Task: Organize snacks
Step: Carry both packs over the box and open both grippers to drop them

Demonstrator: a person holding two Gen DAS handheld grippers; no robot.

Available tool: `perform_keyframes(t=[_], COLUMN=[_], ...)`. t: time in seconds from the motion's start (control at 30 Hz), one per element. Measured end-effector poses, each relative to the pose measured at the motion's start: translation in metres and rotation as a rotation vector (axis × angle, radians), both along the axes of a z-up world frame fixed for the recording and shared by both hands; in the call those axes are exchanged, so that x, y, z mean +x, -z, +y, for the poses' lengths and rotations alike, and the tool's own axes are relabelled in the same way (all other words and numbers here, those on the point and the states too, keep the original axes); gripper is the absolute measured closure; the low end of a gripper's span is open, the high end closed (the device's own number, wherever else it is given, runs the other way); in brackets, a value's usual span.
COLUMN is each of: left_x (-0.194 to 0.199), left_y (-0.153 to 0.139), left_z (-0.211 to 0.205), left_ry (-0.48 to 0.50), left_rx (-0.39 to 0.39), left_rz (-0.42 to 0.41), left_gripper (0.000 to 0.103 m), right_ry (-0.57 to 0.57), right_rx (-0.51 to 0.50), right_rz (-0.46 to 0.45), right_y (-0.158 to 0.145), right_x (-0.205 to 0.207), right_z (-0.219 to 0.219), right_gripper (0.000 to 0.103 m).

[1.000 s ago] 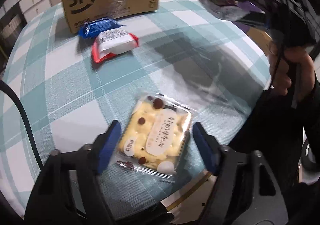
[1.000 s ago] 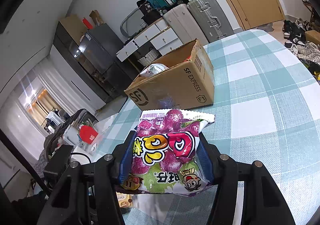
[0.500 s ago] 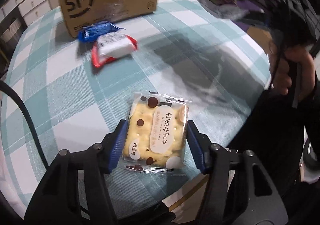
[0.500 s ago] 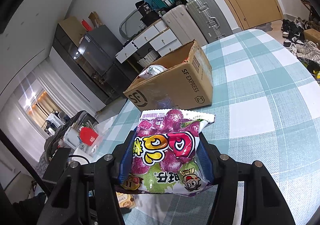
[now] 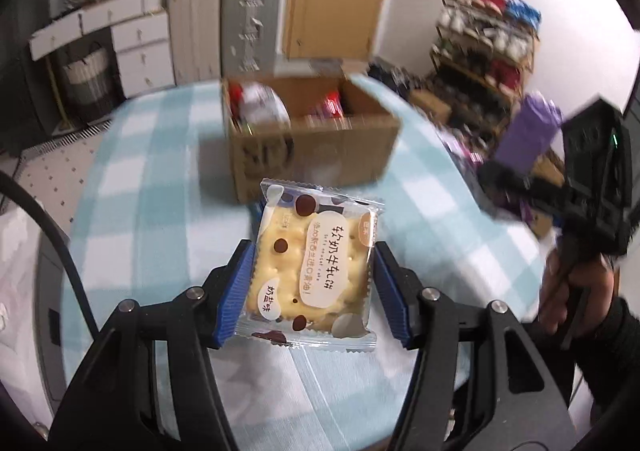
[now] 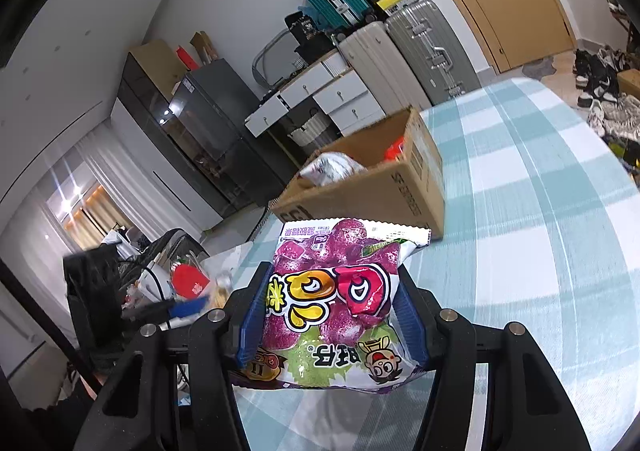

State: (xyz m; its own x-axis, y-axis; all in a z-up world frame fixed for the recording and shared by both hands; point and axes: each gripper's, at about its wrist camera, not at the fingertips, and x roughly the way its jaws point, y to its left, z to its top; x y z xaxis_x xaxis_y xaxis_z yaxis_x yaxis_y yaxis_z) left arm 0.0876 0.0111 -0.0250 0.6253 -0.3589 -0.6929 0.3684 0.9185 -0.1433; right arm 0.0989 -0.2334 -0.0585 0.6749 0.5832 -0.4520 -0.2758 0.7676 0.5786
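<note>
My left gripper is shut on a clear-wrapped yellow cracker packet and holds it lifted above the checked tablecloth. Beyond it stands an open cardboard box with several snack packs inside. My right gripper is shut on a purple grape gummy bag, held above the table. The same box stands ahead of it, open, with a silver pack and a red pack inside. The right gripper with its purple bag also shows at the right edge of the left wrist view.
The round table's edge curves off to the right, near a hand on the other gripper's handle. Suitcases, white drawers and a dark cabinet stand behind the table. A cluttered shelf is at the far right.
My left gripper closed on the cracker packet, lifted it off the table and swung up to face the box. My right gripper kept its hold on the gummy bag and barely moved.
</note>
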Motion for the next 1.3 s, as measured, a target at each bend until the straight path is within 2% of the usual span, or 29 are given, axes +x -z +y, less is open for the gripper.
perform_keyframes(t=[0.17,0.33,0.5,0.7,0.8,0.9,1.0,1.07,1.23,1.3], left_x=[0.021,0.043,0.068,0.115,0.143,0.173,0.203,0.225,0.278,0.294], left_y=[-0.044,-0.073,-0.093,-0.105,-0.109,-0.108,-0.103,-0.094,-0.051,-0.032], left_z=[0.006,0.001,-0.001,-0.015,-0.022,-0.03,-0.042,-0.053,-0.07,-0.069], left_ry=[-0.056,-0.107,-0.124,-0.141,-0.148,-0.148,-0.143,-0.1,-0.078,-0.081], left_rx=[-0.031,-0.004,-0.029,-0.035,-0.03,-0.041,-0.013,-0.003,0.014,-0.012], left_rz=[-0.088,-0.164,-0.16,-0.153,-0.149,-0.119,-0.104,-0.085,0.027,0.073], left_gripper=[0.047,0.046,0.046,0.046,0.046,0.046,0.046,0.046,0.046,0.046], right_ry=[-0.015,-0.028,-0.034,-0.029,-0.012,-0.007,-0.004,-0.004,0.005,0.006], right_rx=[-0.007,-0.009,0.041,0.014,-0.051,-0.1,-0.146,-0.164,-0.232,-0.241], right_rz=[-0.051,-0.087,-0.09,-0.125,-0.136,-0.124,-0.083,-0.052,0.04,0.073], right_y=[-0.033,-0.07,-0.108,-0.154,-0.167,-0.169,-0.158,-0.147,-0.108,-0.091], right_x=[0.007,0.02,0.039,0.064,0.084,0.107,0.134,0.151,0.192,0.204], right_z=[0.005,0.011,0.013,0.02,0.027,0.033,0.039,0.043,0.049,0.048], right_gripper=[0.044,0.044,0.044,0.044,0.044,0.044,0.044,0.044,0.044,0.044])
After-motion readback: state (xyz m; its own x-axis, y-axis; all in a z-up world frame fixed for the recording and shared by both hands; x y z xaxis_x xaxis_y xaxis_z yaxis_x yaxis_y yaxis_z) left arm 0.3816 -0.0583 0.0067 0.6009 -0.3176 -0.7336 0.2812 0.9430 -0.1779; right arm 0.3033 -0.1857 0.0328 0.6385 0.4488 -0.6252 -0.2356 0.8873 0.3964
